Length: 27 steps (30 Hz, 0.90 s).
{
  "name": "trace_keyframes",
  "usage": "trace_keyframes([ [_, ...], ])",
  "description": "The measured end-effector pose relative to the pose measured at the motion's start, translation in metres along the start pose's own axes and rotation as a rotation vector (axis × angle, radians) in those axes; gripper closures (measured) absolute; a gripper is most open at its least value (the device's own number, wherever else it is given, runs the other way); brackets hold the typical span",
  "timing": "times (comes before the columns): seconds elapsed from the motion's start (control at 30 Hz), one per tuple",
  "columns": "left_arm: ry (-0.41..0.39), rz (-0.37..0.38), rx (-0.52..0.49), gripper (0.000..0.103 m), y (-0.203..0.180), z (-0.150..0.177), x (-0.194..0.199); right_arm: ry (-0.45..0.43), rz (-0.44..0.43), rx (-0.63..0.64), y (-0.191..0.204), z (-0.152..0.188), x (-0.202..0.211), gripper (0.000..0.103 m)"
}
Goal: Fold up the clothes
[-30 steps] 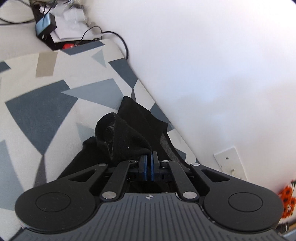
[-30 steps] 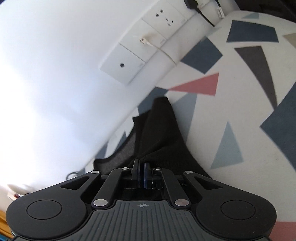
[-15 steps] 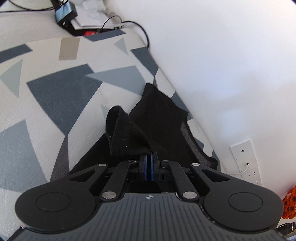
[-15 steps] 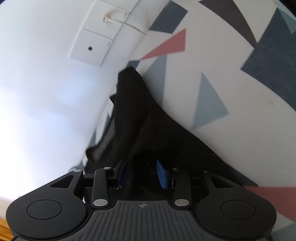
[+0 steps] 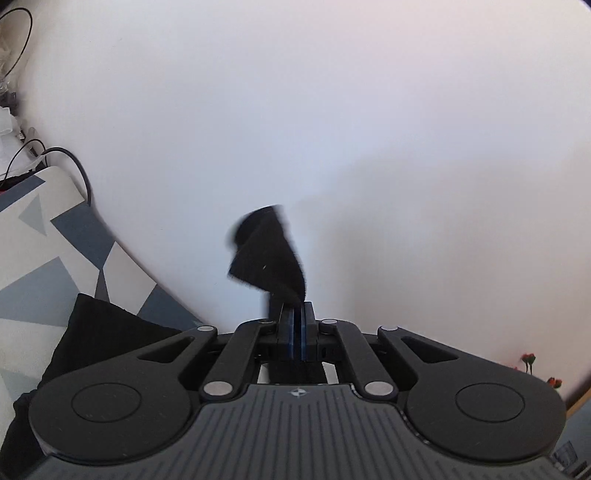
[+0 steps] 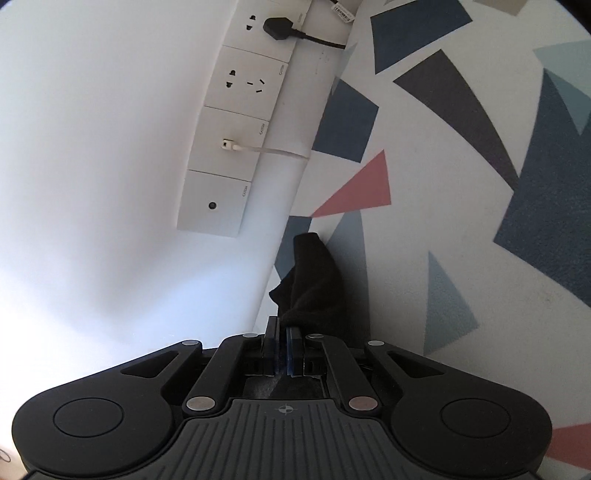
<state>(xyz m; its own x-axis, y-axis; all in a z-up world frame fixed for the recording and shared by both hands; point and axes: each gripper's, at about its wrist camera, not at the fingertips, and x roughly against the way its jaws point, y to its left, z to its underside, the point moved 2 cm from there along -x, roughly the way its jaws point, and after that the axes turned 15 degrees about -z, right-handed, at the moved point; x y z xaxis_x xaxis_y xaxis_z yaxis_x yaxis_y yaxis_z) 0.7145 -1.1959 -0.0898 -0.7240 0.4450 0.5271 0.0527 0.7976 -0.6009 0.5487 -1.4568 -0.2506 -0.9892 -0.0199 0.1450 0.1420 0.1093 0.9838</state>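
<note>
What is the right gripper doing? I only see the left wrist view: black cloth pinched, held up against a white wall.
Observer: The right gripper is shut, with the black cloth bunched at its fingertips; whether it pinches it I cannot tell.
Operator: Where does that cloth lie?
Observer: On the patterned cover, close to the wall, below a pink triangle.
Operator: Anything on the wall?
Observer: A row of sockets, the top one holding a black plug.

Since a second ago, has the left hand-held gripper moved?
Yes. The left hand-held gripper has risen: the patterned surface dropped to the lower left, and the white wall fills its view.
</note>
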Motion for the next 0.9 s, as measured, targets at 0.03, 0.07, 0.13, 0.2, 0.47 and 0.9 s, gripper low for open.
trace_keyframes([
  [0.03, 0.027, -0.047, 0.009, 0.1, 0.013, 0.007, -0.007, 0.008, 0.017, 0.007, -0.002, 0.003, 0.001, 0.1],
  [0.07, 0.055, -0.094, 0.019, 0.1, 0.026, 0.015, -0.013, 0.018, 0.042, 0.012, -0.006, 0.006, 0.002, 0.1],
  [0.13, 0.115, -0.217, 0.045, 0.1, 0.06, 0.033, -0.029, 0.033, 0.088, 0.011, -0.017, 0.011, 0.002, 0.1],
  [0.2, 0.173, -0.333, 0.063, 0.1, 0.093, 0.05, -0.048, 0.064, 0.132, 0.004, -0.029, 0.017, 0.002, 0.1],
  [0.47, 0.188, -0.45, -0.03, 0.1, 0.115, 0.061, -0.061, 0.114, 0.212, 0.081, -0.035, 0.024, 0.006, 0.095],
  [0.9, 0.167, -0.537, -0.169, 0.086, 0.105, 0.048, -0.047, 0.126, 0.308, 0.498, 0.033, 0.007, -0.027, 0.065],
])
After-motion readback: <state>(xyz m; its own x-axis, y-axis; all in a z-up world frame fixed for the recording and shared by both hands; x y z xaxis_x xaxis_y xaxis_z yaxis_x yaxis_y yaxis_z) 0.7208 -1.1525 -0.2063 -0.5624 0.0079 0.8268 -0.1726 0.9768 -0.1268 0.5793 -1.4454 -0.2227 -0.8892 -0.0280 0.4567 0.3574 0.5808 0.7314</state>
